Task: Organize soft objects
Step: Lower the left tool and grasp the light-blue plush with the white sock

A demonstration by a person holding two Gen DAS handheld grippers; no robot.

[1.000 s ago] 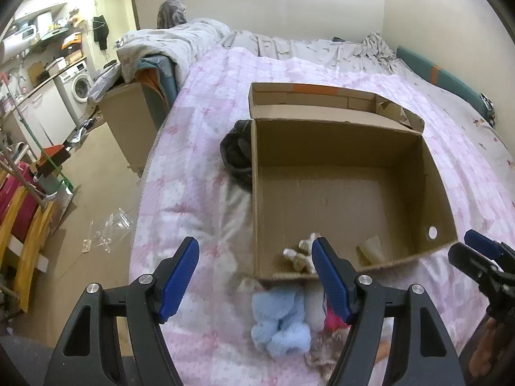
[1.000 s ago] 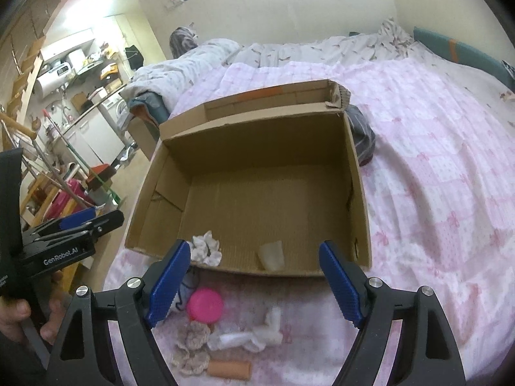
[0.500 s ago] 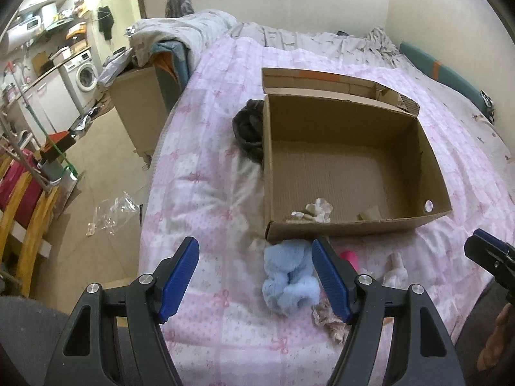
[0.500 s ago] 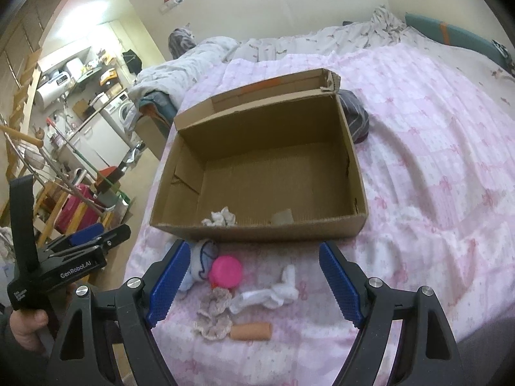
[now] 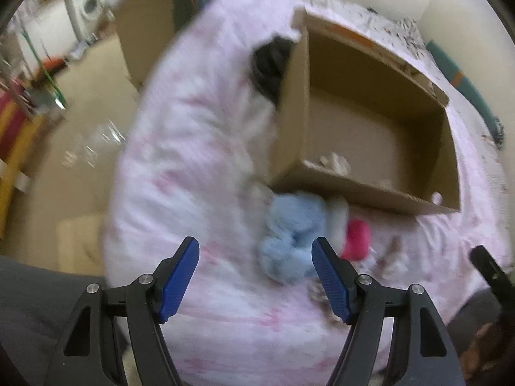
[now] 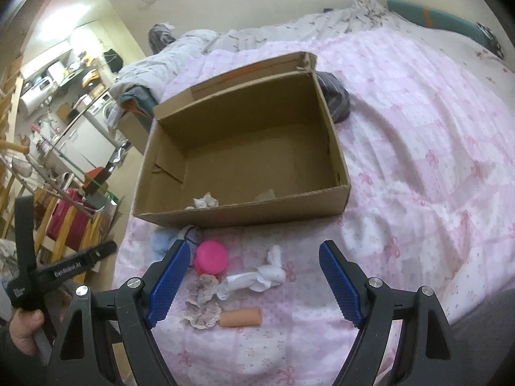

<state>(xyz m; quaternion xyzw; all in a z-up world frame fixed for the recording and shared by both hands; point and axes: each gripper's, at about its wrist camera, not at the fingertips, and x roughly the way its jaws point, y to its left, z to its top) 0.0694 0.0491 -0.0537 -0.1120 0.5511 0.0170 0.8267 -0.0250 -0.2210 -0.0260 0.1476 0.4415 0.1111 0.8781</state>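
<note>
On the pink bed [image 5: 199, 167], blurred in the left wrist view, the left gripper [image 5: 256, 276] hangs released near a blue plush [image 5: 289, 234] beside the cardboard box [image 5: 370, 193]. From the right wrist view, the right gripper [image 6: 254, 281] is spread, empty, above a white cloth [image 6: 257, 278], pink ball [image 6: 211, 256] and crocheted piece [image 6: 202, 302].

The bed [image 6: 418, 135] wears a pink and white patchwork quilt printed with bows. On it sits a plain brown cardboard box [image 6: 334, 160]. In front lie a bright pink round thing [image 6: 211, 255], a white cloth [image 6: 260, 276], a beige lacy scrunchie [image 6: 202, 302], a peach roll [image 6: 241, 317] and, blurred, what looks like pale blue fluff [image 5: 289, 241]. Both tools have blue pads [image 6: 341, 284].
</note>
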